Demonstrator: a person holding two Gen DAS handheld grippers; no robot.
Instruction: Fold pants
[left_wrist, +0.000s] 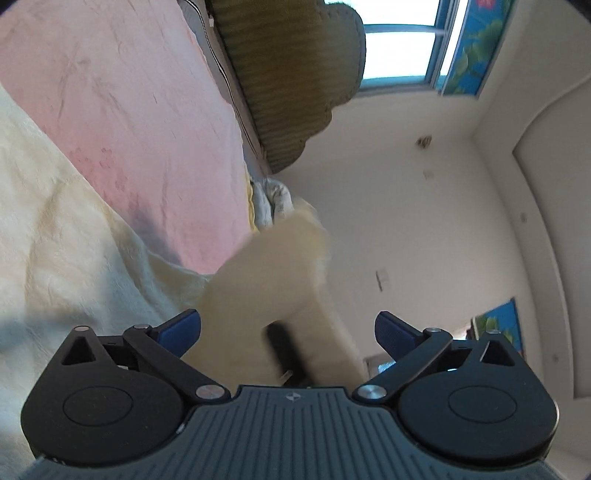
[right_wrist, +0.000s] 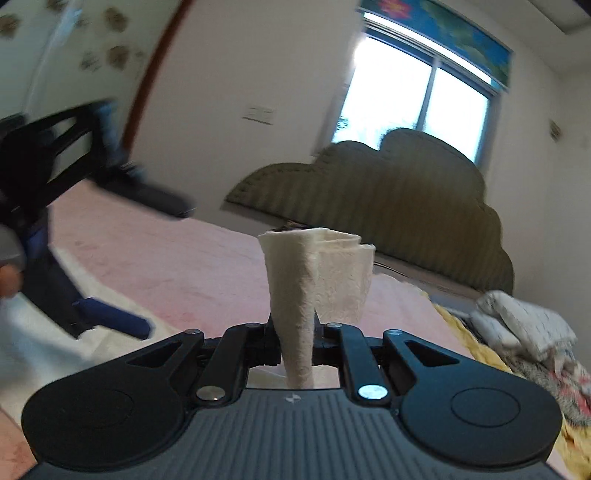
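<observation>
The cream pants lie spread on the pink bed sheet; this view is rolled sideways. My left gripper stands wide open, its blue pads touching nothing. Ahead of it a blurred fold of the cream pants is lifted, with a dark blurred shape under it. In the right wrist view my right gripper is shut on a bunched piece of the pants that sticks up above the jaws. The left gripper shows blurred at the left, open, over cream cloth, with a hand behind it.
An olive padded headboard runs along the far side of the bed, under a bright window. A pile of patterned cloth and a yellow blanket lie at the bed's right end. White walls surround the bed.
</observation>
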